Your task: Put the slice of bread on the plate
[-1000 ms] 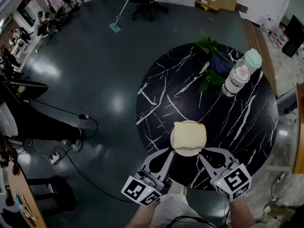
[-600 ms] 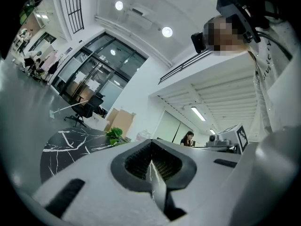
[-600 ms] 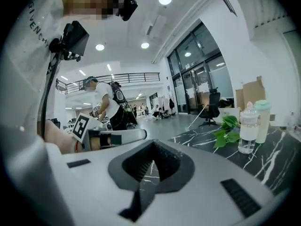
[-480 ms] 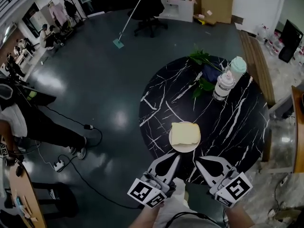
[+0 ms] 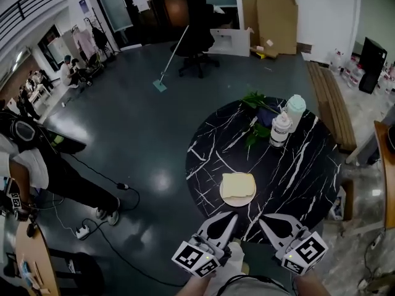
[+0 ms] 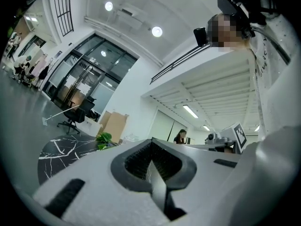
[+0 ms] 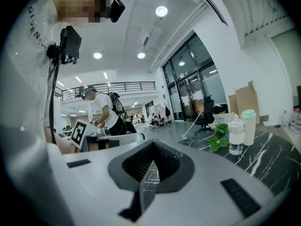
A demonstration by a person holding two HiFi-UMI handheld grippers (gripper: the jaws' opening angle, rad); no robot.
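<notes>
Head view is showing me the slice of bread (image 5: 238, 185) lying on the plate (image 5: 237, 200) near the tabletop (image 5: 296, 165) edge, left gripper (image 5: 232, 215) and right gripper (image 5: 260, 221) both closed and empty short of it; I am judging it soft, light, best pinched gently by the crust.

Head view steeply down on table (image 5: 296, 177); gripper views level, plant (image 5: 254, 100) apparently common.

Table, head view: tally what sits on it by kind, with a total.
Bread: 1
Plate: 1
Bottles: 2
Plant: 1
Total: 5
</notes>
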